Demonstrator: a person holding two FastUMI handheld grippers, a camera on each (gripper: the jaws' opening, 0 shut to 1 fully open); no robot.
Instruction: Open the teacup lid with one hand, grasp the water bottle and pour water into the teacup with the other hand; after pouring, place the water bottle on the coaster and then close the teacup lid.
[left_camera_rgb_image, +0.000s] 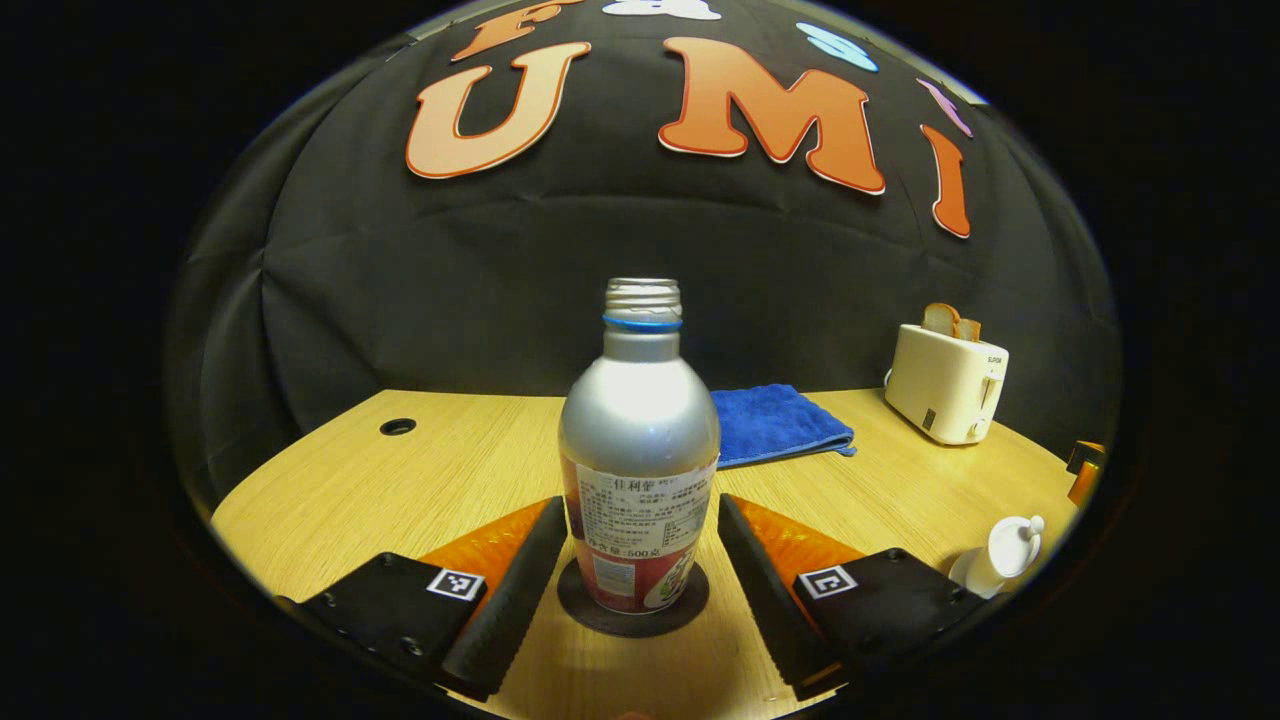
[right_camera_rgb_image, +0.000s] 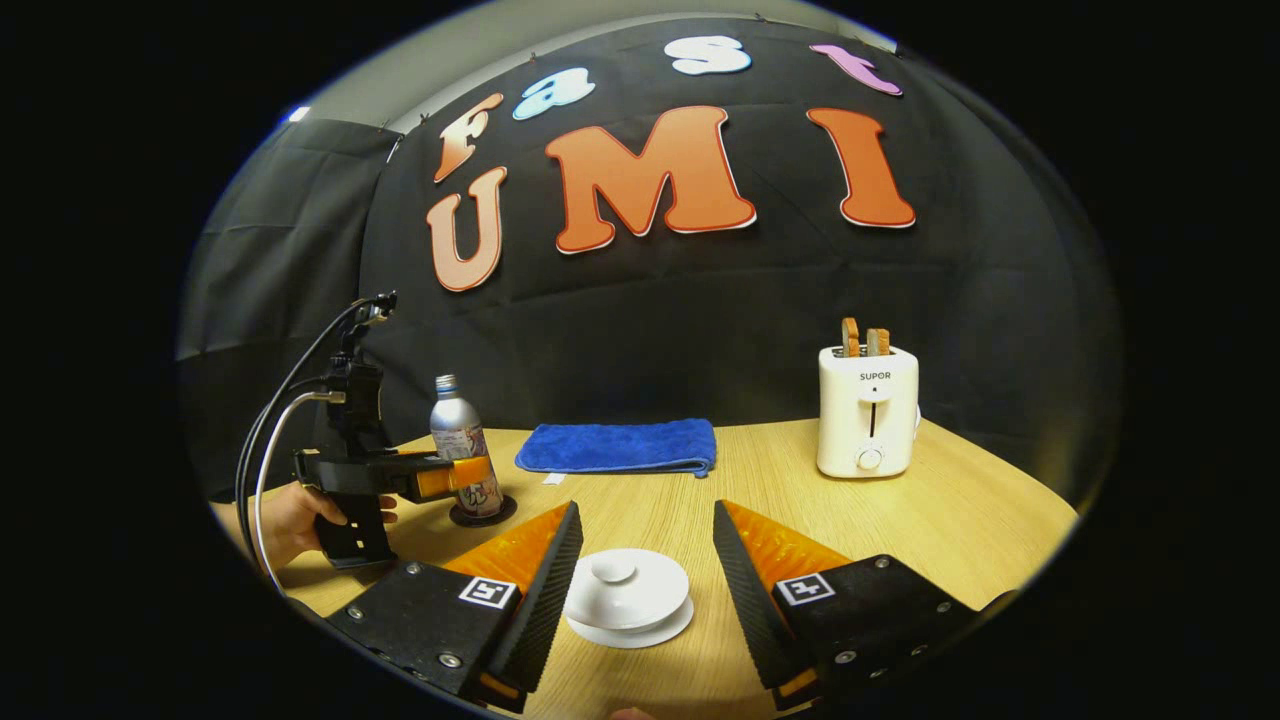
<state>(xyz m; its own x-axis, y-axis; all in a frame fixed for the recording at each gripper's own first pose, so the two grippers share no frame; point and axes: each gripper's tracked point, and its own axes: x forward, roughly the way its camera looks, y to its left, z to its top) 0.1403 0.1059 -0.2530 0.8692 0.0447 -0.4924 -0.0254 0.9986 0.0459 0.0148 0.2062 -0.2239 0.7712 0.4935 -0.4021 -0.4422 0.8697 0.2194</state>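
Note:
A silver water bottle (left_camera_rgb_image: 640, 440) with no cap stands upright on a dark round coaster (left_camera_rgb_image: 600, 618). My left gripper (left_camera_rgb_image: 640, 505) is open, one finger close along each side of the bottle's lower body. In the right gripper view the same bottle (right_camera_rgb_image: 452, 418) is at the left, with the left gripper (right_camera_rgb_image: 455, 478) around it and a hand (right_camera_rgb_image: 290, 520) holding it. The white teacup (right_camera_rgb_image: 628, 590), lid on and on its saucer, sits between the fingers of my open right gripper (right_camera_rgb_image: 645, 520), untouched. The teacup (left_camera_rgb_image: 1000, 555) also shows low right in the left gripper view.
A folded blue cloth (right_camera_rgb_image: 615, 447) lies at the back of the wooden table (right_camera_rgb_image: 950, 520). A cream toaster (right_camera_rgb_image: 868, 410) with bread slices stands back right. A cable hole (left_camera_rgb_image: 397, 427) is in the table's far left. An orange object (left_camera_rgb_image: 1085, 470) is at the right edge.

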